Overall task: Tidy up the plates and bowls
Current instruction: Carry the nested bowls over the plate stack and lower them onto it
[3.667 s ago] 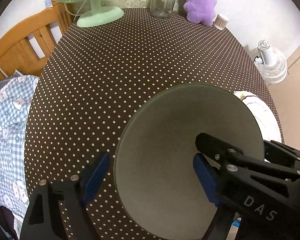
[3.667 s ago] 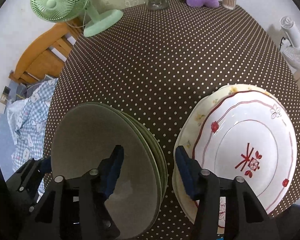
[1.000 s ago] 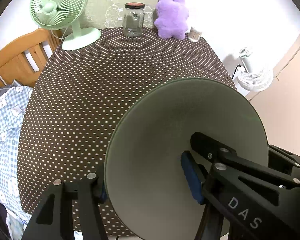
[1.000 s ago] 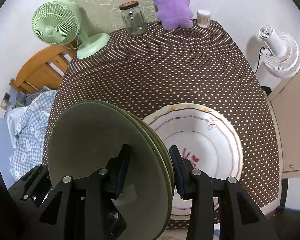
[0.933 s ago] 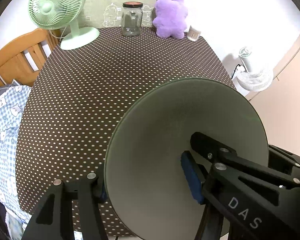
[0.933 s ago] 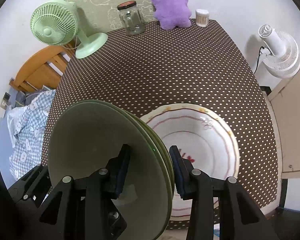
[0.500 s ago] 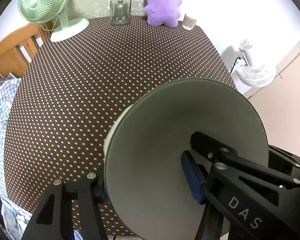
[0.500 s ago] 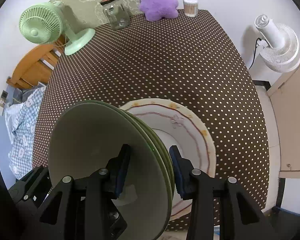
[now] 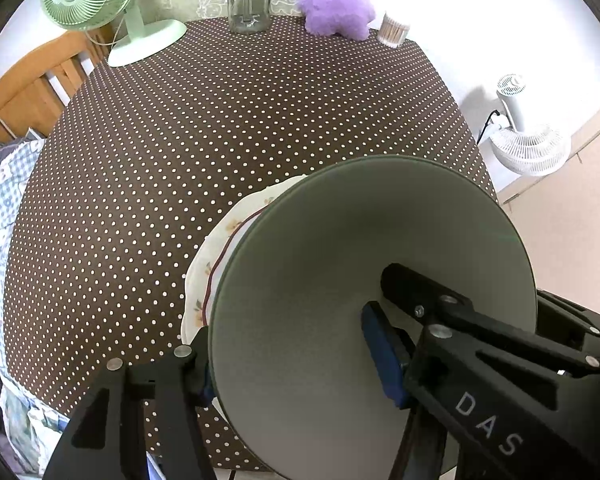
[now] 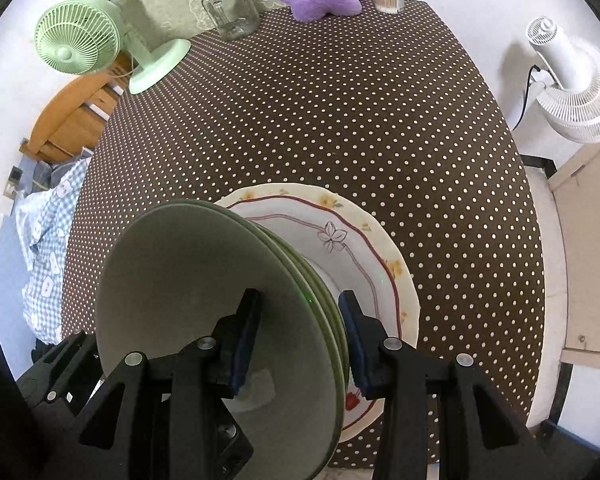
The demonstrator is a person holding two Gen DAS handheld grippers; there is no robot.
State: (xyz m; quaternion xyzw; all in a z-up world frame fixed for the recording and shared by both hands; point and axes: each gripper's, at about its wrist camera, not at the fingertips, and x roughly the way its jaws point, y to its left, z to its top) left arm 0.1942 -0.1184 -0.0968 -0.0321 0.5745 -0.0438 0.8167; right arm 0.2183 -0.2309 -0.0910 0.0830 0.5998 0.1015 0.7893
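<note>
We are carrying a stack of round, matte sage-green ceramic plates [image 10: 220, 312] between both tools: the right hand-held gripper [image 10: 300, 344] is clamped across the stack's edge at lower centre of the right wrist view, and the left hand-held gripper [image 9: 288, 356] grips the opposite rim at the bottom of the left wrist view, one blue pad on the top face and the other tucked under the rim.

The relation that matters is vertical. The stack is tipped up on edge, and the cream, scallop-rimmed floral plate with a red line [image 10: 364, 256] lies flat on the brown polka-dot worktop [image 10: 340, 120], just below and to the right of the stack in the right view, peeking out left of it in the left view. We judge the stack must level out and come down centred on it; neither hand is clearly nearer.
</note>
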